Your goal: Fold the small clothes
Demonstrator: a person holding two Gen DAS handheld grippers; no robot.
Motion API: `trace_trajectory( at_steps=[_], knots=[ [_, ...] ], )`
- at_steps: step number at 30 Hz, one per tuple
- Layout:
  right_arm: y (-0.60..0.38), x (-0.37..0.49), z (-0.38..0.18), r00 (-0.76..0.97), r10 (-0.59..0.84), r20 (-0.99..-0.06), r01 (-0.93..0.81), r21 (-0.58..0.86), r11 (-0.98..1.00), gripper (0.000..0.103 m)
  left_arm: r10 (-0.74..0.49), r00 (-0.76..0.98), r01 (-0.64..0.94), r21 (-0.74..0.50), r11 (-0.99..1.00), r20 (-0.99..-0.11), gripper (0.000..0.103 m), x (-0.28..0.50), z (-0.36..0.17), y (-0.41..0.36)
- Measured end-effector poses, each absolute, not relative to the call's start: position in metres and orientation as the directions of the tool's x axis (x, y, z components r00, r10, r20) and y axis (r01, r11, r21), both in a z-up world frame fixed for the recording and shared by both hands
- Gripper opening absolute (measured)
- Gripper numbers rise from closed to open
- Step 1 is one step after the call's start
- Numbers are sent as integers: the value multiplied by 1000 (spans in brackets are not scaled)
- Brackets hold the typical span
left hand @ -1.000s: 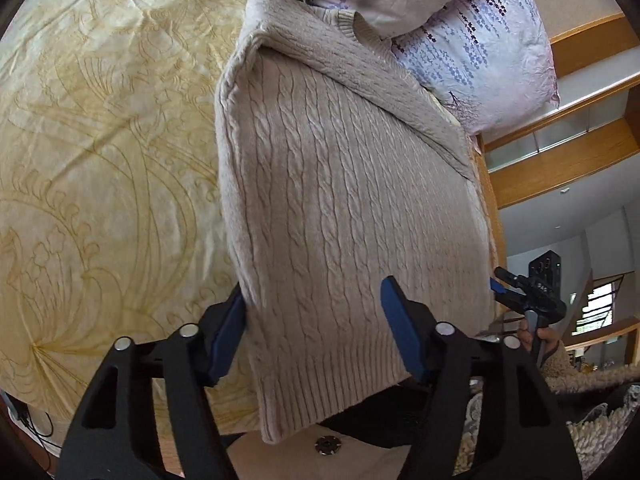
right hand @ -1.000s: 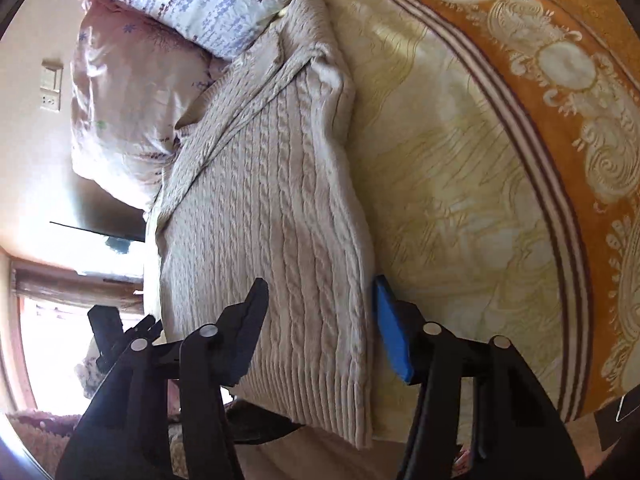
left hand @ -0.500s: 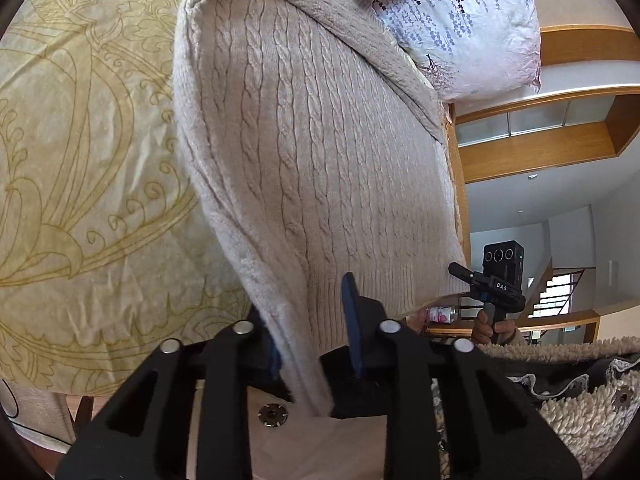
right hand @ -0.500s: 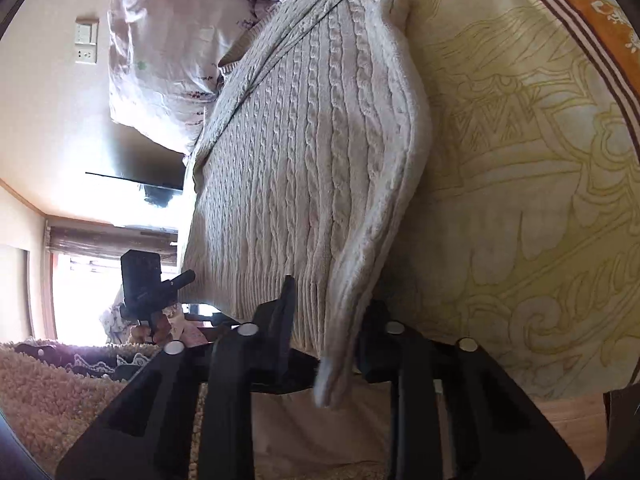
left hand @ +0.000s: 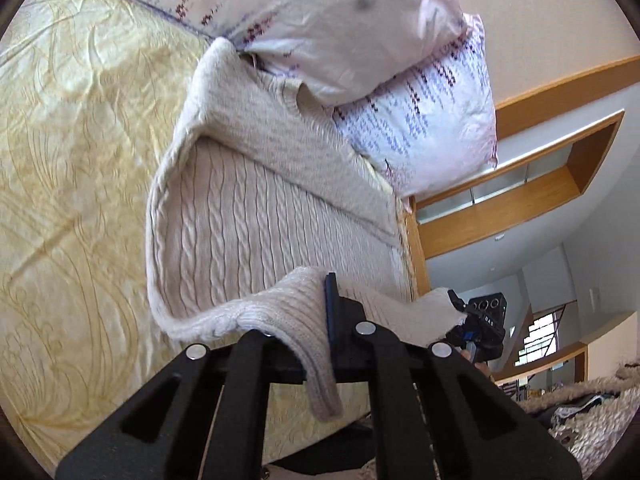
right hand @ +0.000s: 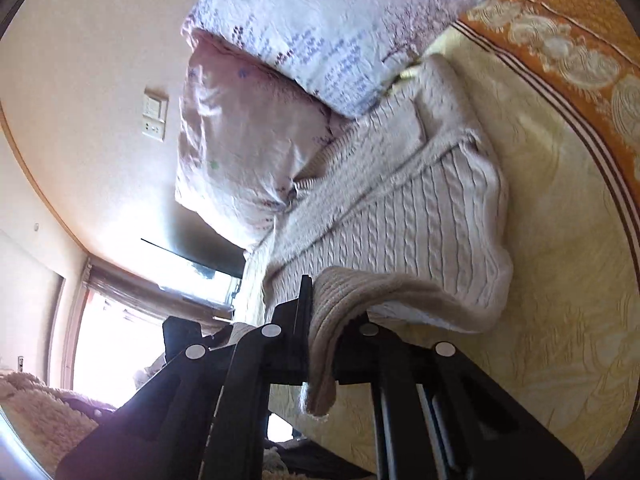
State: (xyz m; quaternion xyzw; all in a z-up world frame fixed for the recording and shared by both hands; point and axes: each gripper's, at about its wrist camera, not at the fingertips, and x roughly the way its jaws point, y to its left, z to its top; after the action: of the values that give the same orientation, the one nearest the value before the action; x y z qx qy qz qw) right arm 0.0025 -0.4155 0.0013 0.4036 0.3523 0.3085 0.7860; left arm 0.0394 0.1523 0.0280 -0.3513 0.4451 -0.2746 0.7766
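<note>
A beige cable-knit sweater (left hand: 256,216) lies on the yellow patterned bedspread (left hand: 72,152), its sleeves folded across the upper part. My left gripper (left hand: 320,320) is shut on the near left corner of its ribbed hem, lifted off the bed. In the right wrist view the same sweater (right hand: 420,232) is seen from the other side, and my right gripper (right hand: 316,320) is shut on the near right hem corner, also raised. The right gripper (left hand: 460,312) shows in the left wrist view pinching the hem. The hem sags between the two grips.
Two floral pillows (left hand: 360,32) press against the sweater's collar end. The bedspread (right hand: 560,240) has an orange border (right hand: 560,48) to the right. The wooden bed edge (left hand: 412,248) runs beside the sweater. A fuzzy sleeve (left hand: 580,408) shows at the lower right.
Both grippers went from open astride the hem to shut on its corners. They then lifted the hem off the bed and tilted up, so the pillows came into view.
</note>
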Motion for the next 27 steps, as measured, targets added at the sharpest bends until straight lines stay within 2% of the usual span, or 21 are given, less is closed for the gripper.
trace_trajectory(
  at_steps=[18, 27],
  knots=[
    [-415, 69, 42, 652, 722, -231, -287, 807, 517, 8, -687, 585, 133, -785, 605, -430, 6, 125, 54, 153],
    [-403, 139, 32, 649, 713, -264, -264, 801, 537, 8, -657, 590, 114, -757, 643, -469, 6, 198, 63, 143]
  ],
)
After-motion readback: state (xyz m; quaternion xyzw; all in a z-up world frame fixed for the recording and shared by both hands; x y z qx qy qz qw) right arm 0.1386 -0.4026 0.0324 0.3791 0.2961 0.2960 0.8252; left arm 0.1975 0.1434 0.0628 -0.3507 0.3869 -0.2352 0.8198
